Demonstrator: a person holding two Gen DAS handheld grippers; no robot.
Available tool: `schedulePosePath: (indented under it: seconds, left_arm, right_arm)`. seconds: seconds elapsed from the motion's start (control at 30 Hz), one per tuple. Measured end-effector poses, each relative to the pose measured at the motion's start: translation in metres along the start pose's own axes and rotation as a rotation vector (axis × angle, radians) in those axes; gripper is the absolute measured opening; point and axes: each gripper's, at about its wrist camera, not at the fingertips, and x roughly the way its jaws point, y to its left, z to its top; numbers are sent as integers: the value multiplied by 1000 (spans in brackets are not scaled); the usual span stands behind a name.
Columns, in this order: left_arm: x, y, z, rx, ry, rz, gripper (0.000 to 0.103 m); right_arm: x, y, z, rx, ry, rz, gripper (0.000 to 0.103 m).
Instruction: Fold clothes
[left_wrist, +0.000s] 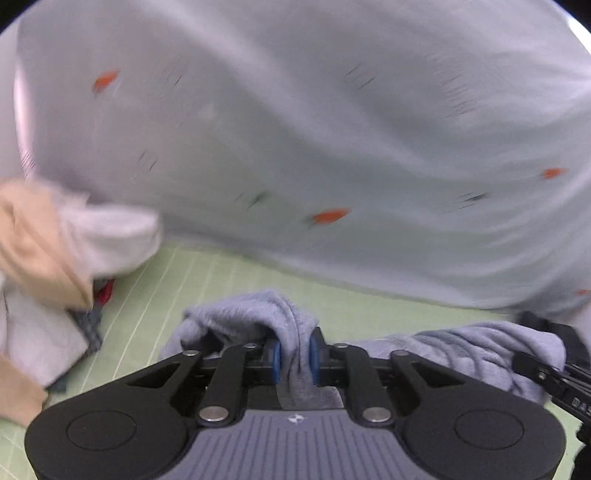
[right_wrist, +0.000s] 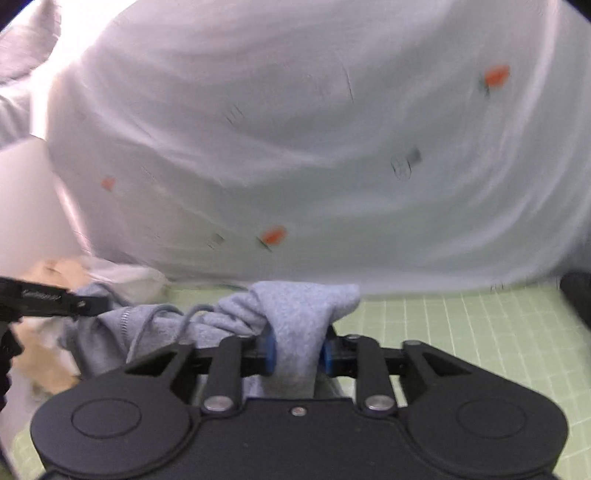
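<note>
Both grippers pinch the same grey sweatshirt (left_wrist: 291, 325). The left gripper (left_wrist: 295, 355) has its blue fingers (left_wrist: 275, 356) closed on a bunched ridge of the knit, and the right gripper (right_wrist: 297, 352) clamps a thicker wad of it, so its fingers (right_wrist: 269, 350) stand a little wider apart. Cloth rises between each pair of fingers and drapes forward over the tips; the rest sags sideways between the two grippers, with a zipper (right_wrist: 125, 316) and a drawstring (right_wrist: 192, 314) showing to the left of the right fingers. Beyond the fingertips lies the green gridded mat (right_wrist: 461, 332) on the counter, and past that hangs a pale printed sheet (right_wrist: 295, 147) with orange spots. A heap of other clothes (left_wrist: 44, 258) sits to the left of the left fingers.

The step looks like lifting the sweatshirt to shake it flat. To do it well, draw the two grips apart until the span between them goes taut, keep both at the same height, and watch that the drawstring does not snag. The grips are on bunched folds, so the hold may slip; lay it on the mat ahead of the fingers and re-grip at the edges if needed.
</note>
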Motion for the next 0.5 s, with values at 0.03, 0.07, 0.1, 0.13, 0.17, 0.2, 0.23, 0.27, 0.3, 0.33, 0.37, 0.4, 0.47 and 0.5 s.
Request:
schedulePosePath:
  seconds: [0.03,0.07,0.1,0.13,0.17,0.2,0.23,0.27,0.3,0.33,0.37,0.4,0.47,0.5]
  left_arm:
    - [20,2,-4,5,53,39,23]
    - [32,3,-11,10,99,77,24]
    - [42,4,-18,16,143,114,25]
    - [46,6,-25,14,171,125,29]
    - [42,10,-33,1,186,110,37]
    - [38,13,-41,-24,204,85,42]
    - [35,16,-48,-56,225,63,50]
    - [32,18,-56,-85,243,48,53]
    - [28,21,-64,-112,261,36,53]
    - [27,22,-72,-127,284,33,55]
    - [27,22,-79,-127,302,35,56]
    - [29,22,-83,-124,316,32,56]
    - [35,22,-89,-120,343,19,56]
    - [36,20,-91,-116,349,4,56]
  right_arm:
    - [21,-2,-6,-8,54,-39,48]
    - [39,-3,-12,-12,107,-82,48]
    - [52,-5,-18,-6,157,-132,47]
    - [61,-7,-24,5,199,-174,47]
    - [59,-11,-28,35,208,-184,48]
    - [50,-15,-33,69,192,-173,51]
    - [42,-17,-37,96,184,-165,58]
    - [36,-19,-42,123,189,-167,59]
    - [30,-20,-47,149,194,-166,59]
    - [30,-21,-52,173,203,-157,59]
    - [30,-22,-57,197,212,-147,59]
    - [30,-19,-62,219,223,-134,59]
    - [33,-12,-68,223,244,-112,56]
    - [35,-8,-71,220,253,-99,55]
